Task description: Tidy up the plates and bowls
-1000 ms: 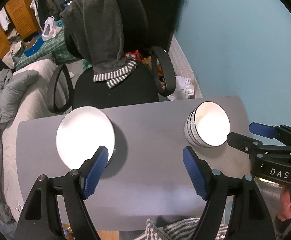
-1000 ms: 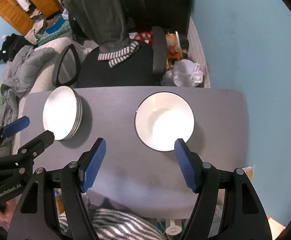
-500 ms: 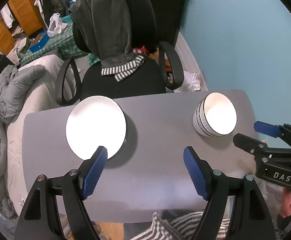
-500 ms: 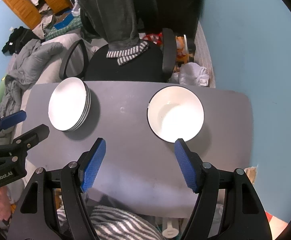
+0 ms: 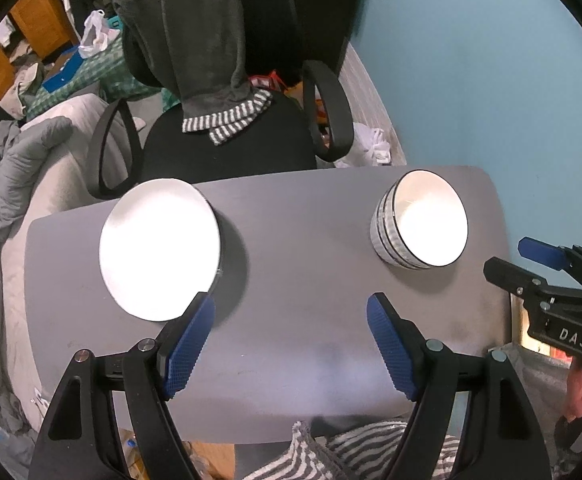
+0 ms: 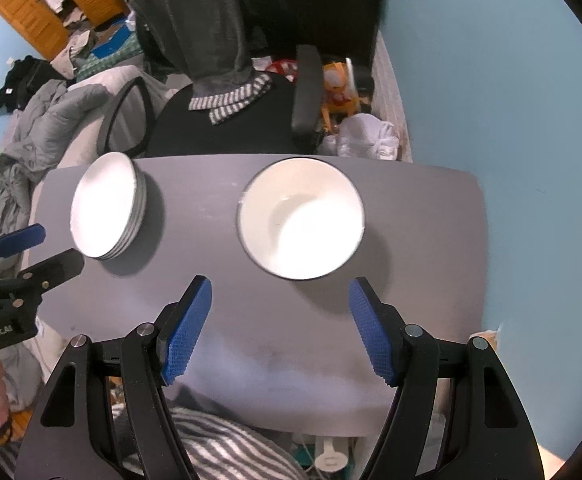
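Observation:
A stack of white plates (image 5: 159, 248) sits on the left of the grey table (image 5: 291, 264); it also shows in the right wrist view (image 6: 107, 206). A stack of white bowls with dark rims (image 5: 421, 226) sits on the right, seen from above in the right wrist view (image 6: 301, 218). My left gripper (image 5: 291, 340) is open and empty above the table's near middle, its left finger just in front of the plates. My right gripper (image 6: 279, 328) is open and empty, hovering just in front of the bowls; it also shows at the right edge of the left wrist view (image 5: 531, 260).
A black office chair (image 5: 227, 148) draped with a grey hoodie stands behind the table. A blue wall (image 5: 471, 60) is at the right. A bed with grey bedding (image 5: 7, 184) lies left. Striped fabric (image 6: 227, 452) lies below the table's near edge.
Both grippers have pulled back and risen slightly, so the table, plates and bowls sit a little farther off in view. Both stay open and empty.

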A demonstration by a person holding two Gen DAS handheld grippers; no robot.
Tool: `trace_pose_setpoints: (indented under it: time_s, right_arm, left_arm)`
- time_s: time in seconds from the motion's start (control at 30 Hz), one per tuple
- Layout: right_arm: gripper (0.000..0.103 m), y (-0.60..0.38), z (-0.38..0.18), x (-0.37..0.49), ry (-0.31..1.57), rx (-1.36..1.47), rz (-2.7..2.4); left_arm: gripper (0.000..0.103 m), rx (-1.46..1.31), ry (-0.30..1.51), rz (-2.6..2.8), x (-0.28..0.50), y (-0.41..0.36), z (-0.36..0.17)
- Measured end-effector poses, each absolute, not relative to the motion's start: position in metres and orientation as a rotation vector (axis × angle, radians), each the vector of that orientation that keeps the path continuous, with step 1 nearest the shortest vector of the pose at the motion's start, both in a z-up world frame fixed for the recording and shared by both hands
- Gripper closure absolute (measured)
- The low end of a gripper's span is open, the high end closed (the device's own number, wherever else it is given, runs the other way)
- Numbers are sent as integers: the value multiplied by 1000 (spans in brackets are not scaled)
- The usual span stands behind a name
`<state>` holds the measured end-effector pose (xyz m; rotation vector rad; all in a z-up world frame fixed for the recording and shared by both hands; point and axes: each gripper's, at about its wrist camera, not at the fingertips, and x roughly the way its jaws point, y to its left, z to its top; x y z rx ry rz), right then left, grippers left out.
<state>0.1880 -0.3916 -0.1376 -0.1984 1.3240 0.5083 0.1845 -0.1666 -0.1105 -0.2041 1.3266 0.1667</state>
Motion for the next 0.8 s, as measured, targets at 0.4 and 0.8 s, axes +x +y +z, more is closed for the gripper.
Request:
trace_pose_setpoints:
  time_s: [0.4,0.8]
  right_arm:
    - [32,-428,-164,228,1374,-169,449]
    - [32,-430,-203,259,1417,-182,467]
  left_arm:
    - [23,-217,1401,118,227,-190,-136]
    - [23,-248,1462,73,270,-212,-169]
